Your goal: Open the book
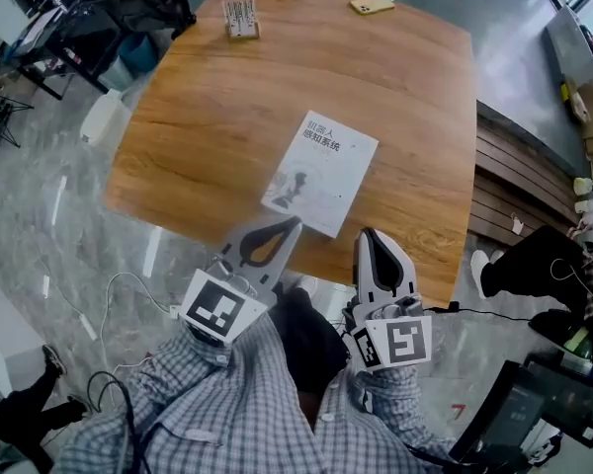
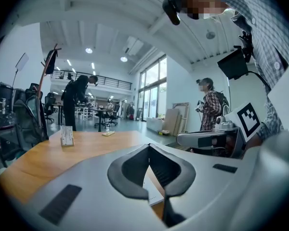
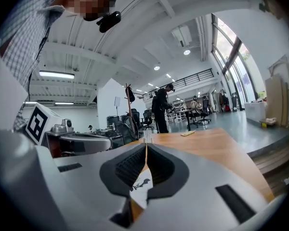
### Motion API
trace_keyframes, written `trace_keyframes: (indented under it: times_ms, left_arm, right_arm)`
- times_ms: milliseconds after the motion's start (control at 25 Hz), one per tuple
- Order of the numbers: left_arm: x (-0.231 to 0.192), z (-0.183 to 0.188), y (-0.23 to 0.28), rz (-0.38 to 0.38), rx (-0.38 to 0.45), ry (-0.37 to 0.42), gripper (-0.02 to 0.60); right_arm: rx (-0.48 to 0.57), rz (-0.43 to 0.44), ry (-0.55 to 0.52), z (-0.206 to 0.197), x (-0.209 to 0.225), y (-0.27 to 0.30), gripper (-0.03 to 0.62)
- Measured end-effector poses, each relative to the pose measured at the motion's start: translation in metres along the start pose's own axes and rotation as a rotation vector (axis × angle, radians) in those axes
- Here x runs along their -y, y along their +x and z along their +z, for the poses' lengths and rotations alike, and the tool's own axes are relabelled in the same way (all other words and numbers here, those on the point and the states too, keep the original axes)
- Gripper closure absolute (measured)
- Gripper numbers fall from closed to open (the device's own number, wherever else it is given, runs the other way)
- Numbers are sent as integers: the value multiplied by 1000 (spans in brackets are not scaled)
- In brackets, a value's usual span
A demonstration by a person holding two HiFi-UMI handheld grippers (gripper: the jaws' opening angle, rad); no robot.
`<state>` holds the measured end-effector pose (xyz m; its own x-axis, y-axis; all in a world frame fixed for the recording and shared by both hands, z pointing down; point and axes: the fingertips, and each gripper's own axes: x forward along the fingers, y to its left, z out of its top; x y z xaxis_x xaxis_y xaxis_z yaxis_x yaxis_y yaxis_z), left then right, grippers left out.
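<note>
We see a wooden table [image 1: 208, 126] on a grey marbled floor [image 1: 40, 245]. We note tall windows [image 3: 233, 57], round ceiling lights [image 2: 88, 50] and office chairs [image 3: 147, 119] beyond.

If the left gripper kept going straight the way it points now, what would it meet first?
Most likely the book: the left gripper, shut and empty, points at its near edge on the table. Whether it would hit that edge or skim over the cover is unclear.

Bright daylight from windows; fisheye edges dark; foreground soft
</note>
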<state>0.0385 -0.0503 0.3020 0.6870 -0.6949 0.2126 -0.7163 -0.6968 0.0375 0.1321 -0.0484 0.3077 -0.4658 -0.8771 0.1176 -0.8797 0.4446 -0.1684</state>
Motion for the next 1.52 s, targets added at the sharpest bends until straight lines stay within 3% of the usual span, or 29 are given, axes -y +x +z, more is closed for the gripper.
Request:
trace_keyframes:
  times_ms: [160, 400, 680, 1240, 1520]
  left_arm:
    - [-12, -7, 9, 24, -4, -33, 578]
    - [-29, -23, 21, -4, -58, -25, 578]
    - [-52, -49, 28, -6, -78, -71, 578]
    - [-63, -127, 52, -103, -265, -119, 578]
    - [-61, -155, 63, -67, -358, -158, 578]
  right_arm:
    - [-47, -14, -45, -13, 3, 10, 571]
    - [-118, -101, 72, -35, 22, 30, 571]
    - [-175, -148, 114, -54, 19, 49, 569]
    - [-380, -211, 154, -124, 27, 66, 569]
    - [-458, -186, 179, -157, 33, 70, 569]
